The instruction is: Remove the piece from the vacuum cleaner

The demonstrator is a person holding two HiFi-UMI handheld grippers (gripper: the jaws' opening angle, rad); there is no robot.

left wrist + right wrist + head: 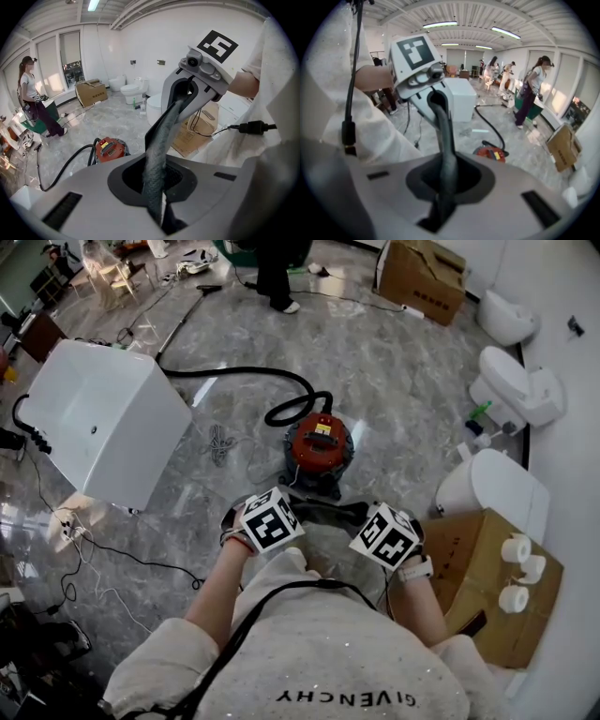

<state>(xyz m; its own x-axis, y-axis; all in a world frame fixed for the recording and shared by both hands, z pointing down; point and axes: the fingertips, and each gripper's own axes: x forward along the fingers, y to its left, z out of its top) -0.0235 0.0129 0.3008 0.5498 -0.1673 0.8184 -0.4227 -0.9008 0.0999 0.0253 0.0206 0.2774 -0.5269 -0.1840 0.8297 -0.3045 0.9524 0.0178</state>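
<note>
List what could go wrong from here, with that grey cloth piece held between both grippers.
1. The grey cloth piece is stretched between the left gripper and the right gripper, and both are shut on it. A harder pull may tear it or slip it free.
2. The vacuum cleaner and its black hose lie on the floor just ahead. A step forward could trip on them.

"GIVENCHY" reads upside down across the person's pale sweatshirt (349,648)
</note>
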